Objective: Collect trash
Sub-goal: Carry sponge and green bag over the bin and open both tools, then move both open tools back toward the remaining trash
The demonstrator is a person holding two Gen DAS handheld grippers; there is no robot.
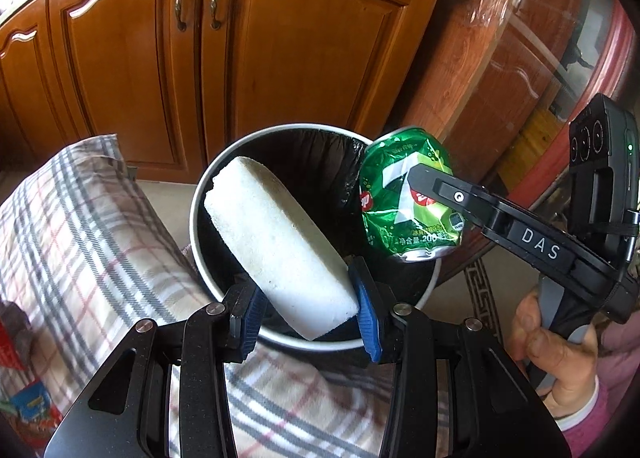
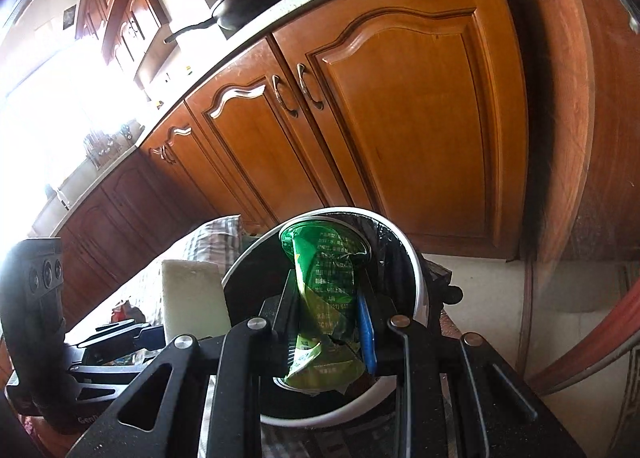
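Observation:
My left gripper (image 1: 308, 310) is shut on a white foam block (image 1: 276, 242) and holds it over the round bin (image 1: 198, 225) with its black liner. My right gripper (image 1: 416, 177) is shut on a crushed green soda can (image 1: 404, 213), at the bin's right rim. In the right wrist view the right gripper (image 2: 328, 322) holds the can (image 2: 324, 278) above the bin (image 2: 420, 290); the foam block (image 2: 192, 298) and the left gripper (image 2: 120, 334) show at the left.
A plaid cushion (image 1: 80, 225) lies left of the bin. Wooden cabinet doors (image 1: 280, 57) stand behind it. A round wooden table edge (image 1: 520, 77) under plastic film curves at the right. A black pan (image 2: 256, 1) sits on the counter.

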